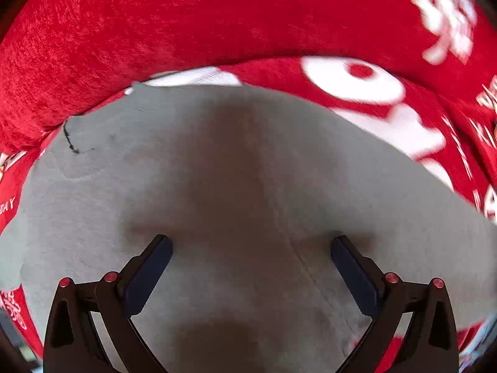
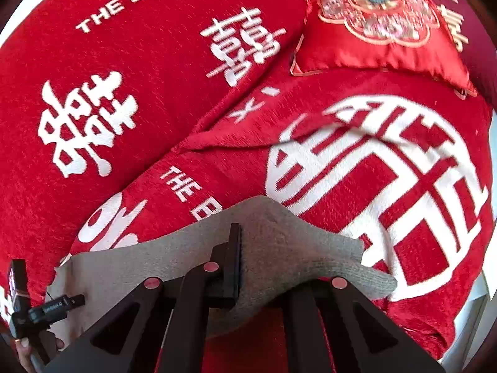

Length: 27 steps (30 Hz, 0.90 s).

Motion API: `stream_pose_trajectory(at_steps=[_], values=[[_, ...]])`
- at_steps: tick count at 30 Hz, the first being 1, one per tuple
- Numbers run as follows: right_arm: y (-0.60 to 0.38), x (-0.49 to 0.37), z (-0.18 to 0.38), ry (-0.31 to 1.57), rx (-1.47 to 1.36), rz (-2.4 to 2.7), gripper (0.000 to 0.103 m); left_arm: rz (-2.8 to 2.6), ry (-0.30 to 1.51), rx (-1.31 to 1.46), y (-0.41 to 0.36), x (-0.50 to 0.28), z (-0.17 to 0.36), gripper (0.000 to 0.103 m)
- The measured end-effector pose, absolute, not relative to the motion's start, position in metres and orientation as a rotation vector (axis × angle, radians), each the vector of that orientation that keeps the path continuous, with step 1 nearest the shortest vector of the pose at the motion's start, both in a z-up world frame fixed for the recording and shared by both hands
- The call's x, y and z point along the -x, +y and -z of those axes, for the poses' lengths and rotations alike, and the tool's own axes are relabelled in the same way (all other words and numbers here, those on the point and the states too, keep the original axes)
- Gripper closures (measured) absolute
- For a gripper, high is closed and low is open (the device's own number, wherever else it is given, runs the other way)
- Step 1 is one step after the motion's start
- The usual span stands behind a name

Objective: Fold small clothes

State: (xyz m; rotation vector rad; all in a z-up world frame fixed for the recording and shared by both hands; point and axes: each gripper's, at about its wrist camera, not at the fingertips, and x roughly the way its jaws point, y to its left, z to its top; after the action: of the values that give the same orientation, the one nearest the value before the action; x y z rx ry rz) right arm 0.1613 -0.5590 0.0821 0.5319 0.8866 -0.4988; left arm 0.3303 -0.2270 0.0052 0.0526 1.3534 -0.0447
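Left wrist view. Left gripper (image 1: pixel 251 248): fingers spread wide, nothing between them, tips hovering close over or resting on the cloth; contact cannot be told. Grey cloth (image 1: pixel 236 168): a flat, plain garment piece filling the space under and ahead of the fingers, its far edge curving just ahead of them, with a loose dark thread (image 1: pixel 70 139) at its far-left corner. Red blanket (image 1: pixel 217 15): plush, with white characters, lying beyond the cloth and wrapping round both sides; the print to the right is blurred.

Right wrist view. Right gripper (image 2: pixel 248 248): fingers drawn narrow and clamped on a raised fold of the grey cloth (image 2: pixel 279 242), which drapes over the right finger and hides it. The rest of the cloth lies flat, low to the left. Red blanket (image 2: pixel 155 71): white lettering, ahead and on both sides. Red cushion (image 2: pixel 382 31): satin, embroidered, far ahead to the right. The other gripper's handle (image 2: pixel 46 310): low at the left edge, over the cloth's corner.
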Motion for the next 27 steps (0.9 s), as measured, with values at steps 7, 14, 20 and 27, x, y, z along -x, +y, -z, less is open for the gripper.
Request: stream_pose_trajectory(at_steps=[7,14,20,27], values=[[-0.533,-0.172,-0.113,0.869,-0.413,0.508,0.097,0.102,1.338,0.017,-0.210,-0.264,-0.014,0.000],[-0.472,-0.192,-0.155,0.832,-0.263,0.463,0.097,0.209,1.343,0.136,-0.161,-0.230,-0.030,0.000],[-0.340,-0.211,-0.193,0.768,-0.048,0.273,0.097,0.102,1.297,0.326,-0.051,-0.213,-0.039,0.000],[-0.154,-0.227,-0.187,0.770,0.141,0.034,0.097,-0.082,1.213,0.487,0.101,-0.172,-0.040,0.000]])
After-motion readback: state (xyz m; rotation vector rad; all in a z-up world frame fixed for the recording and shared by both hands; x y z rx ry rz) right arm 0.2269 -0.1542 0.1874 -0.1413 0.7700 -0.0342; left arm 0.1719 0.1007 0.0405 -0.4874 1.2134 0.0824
